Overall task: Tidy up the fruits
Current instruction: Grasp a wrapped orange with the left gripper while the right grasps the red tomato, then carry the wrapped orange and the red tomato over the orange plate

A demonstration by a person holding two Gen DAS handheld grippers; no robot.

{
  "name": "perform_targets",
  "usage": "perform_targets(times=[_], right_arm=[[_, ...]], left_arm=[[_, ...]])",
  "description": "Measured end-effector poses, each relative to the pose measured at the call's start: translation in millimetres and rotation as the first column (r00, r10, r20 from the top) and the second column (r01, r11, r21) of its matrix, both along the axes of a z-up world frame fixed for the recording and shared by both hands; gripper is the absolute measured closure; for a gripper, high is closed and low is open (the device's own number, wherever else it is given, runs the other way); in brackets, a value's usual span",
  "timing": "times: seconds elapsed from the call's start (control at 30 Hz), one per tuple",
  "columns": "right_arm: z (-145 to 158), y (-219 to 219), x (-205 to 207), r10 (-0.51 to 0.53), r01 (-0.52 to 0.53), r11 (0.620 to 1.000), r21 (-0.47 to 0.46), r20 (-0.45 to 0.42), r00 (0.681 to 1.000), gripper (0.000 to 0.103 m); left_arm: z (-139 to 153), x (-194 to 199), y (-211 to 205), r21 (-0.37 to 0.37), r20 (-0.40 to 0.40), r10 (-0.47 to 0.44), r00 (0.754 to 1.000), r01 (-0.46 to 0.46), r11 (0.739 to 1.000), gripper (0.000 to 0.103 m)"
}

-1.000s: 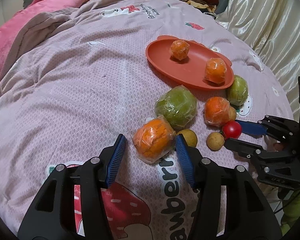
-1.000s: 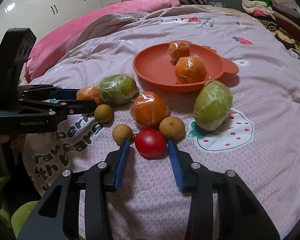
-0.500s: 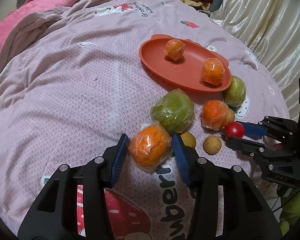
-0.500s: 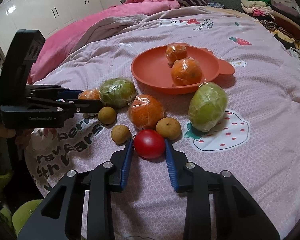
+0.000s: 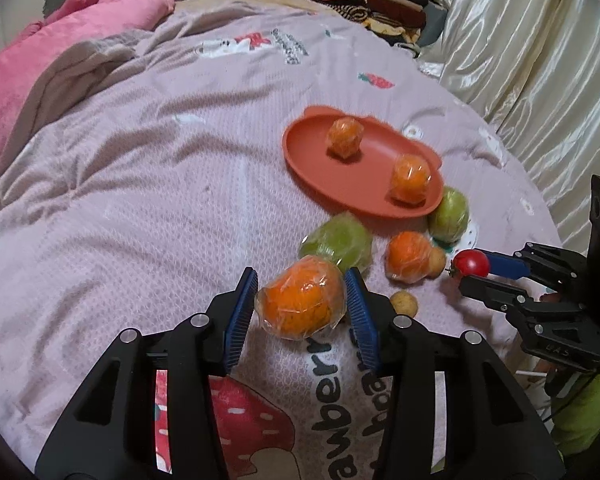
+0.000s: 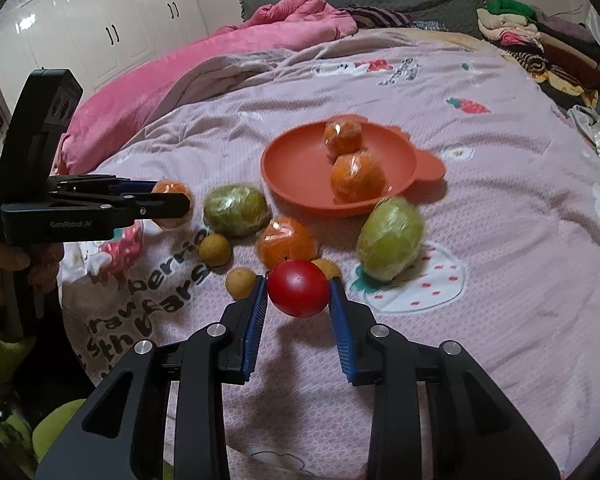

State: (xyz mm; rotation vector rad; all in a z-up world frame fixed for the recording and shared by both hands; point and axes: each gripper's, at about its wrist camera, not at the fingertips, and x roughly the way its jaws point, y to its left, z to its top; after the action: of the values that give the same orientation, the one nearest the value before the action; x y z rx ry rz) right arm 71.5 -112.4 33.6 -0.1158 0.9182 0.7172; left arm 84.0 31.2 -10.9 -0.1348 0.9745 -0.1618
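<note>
My left gripper (image 5: 302,300) is shut on a plastic-wrapped orange (image 5: 300,302) and holds it above the bedspread; it also shows in the right wrist view (image 6: 172,204). My right gripper (image 6: 298,292) is shut on a red tomato (image 6: 298,288), lifted off the bed; the tomato also shows in the left wrist view (image 5: 471,263). An orange plate (image 6: 296,172) holds two wrapped oranges (image 6: 357,178). On the bedspread lie two wrapped green fruits (image 6: 236,210) (image 6: 390,238), another wrapped orange (image 6: 286,240) and three small brown fruits (image 6: 215,249).
The bed is covered by a pink strawberry-print spread (image 6: 500,184). A pink duvet (image 6: 220,56) lies at the far left, folded clothes (image 6: 540,36) at the far right. Satin curtains (image 5: 520,60) hang right of the bed in the left wrist view.
Both grippers closed on their fruit and lifted: the left on the wrapped orange, the right on the tomato. Both now hold them clear of the bedspread.
</note>
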Motion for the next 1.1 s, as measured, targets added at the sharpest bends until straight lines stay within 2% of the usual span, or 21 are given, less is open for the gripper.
perform_targets(times=[0.5,1.1], right_arm=[[33,-8,28,-0.018,0.017,1.0,0.009,0.092,0.996,0.073],[44,-6,75,-0.024,0.026,1.0,-0.008,0.139,0.99,0.073]], left_arm=[[25,30,-12,0.002,0.037,-0.022,0.999,0.022,1.0,0.066],[20,61,-29,0.02,0.019,-0.057,0.998,0.056,0.998,0.066]])
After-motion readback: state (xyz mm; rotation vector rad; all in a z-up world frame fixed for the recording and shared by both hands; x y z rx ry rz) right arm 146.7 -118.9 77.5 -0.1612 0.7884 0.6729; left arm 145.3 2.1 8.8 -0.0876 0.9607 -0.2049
